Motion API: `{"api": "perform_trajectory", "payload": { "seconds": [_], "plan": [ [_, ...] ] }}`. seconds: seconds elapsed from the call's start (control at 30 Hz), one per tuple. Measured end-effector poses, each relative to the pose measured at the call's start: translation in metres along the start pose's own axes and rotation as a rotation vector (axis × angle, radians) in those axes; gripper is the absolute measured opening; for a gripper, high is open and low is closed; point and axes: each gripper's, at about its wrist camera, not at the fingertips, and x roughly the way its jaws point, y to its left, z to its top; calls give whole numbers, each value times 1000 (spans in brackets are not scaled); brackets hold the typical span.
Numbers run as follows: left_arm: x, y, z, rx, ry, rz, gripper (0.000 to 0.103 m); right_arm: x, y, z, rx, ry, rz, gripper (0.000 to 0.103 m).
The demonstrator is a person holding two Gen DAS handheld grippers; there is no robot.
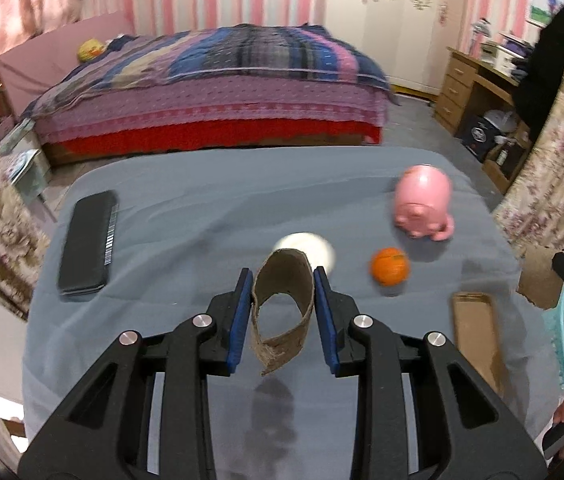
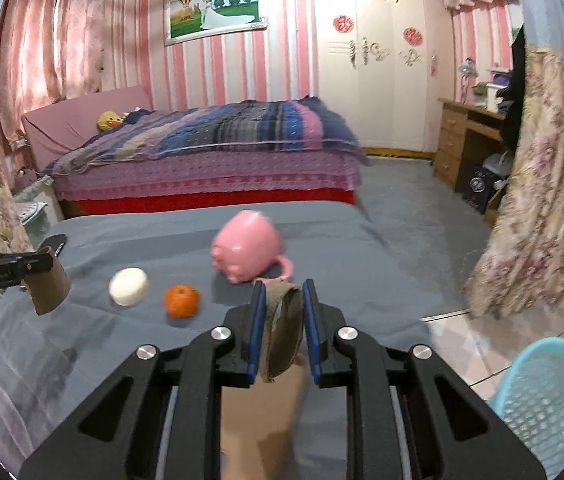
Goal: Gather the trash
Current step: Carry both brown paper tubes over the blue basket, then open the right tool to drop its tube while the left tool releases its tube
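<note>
A torn cardboard tube is pinched by the left gripper above the grey table. A second flattened cardboard piece is clamped by the right gripper, near a turquoise basket on the floor.

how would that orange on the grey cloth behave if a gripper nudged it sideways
The orange looks round with nothing braced against it, so it would likely roll rather than slide. The grey cloth lies soft and slightly wrinkled, which would probably slow it soon. A push toward the pink pig might end against it; its rind looks firm enough to take a light nudge.
</note>
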Motion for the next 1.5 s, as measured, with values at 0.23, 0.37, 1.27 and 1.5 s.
{"api": "perform_trajectory", "payload": {
  "seconds": [0.23,0.37,1.27,1.5],
  "plan": [
    [-13,-73,-1,70,-34,-98,29,-38,-62,-7,-2,-25,-90,19],
    [-16,-115,-6,113,-30,-144,29,-59,-94,-14,13,-27,-135,19],
    [-33,-376,-94,418,-93,-486,29,-130,-275,-97,207,15,-433,19],
    [-31,-411,-116,466,-103,-520,29,-133,-286,-111,227,17,-447,19]
  ]
}}
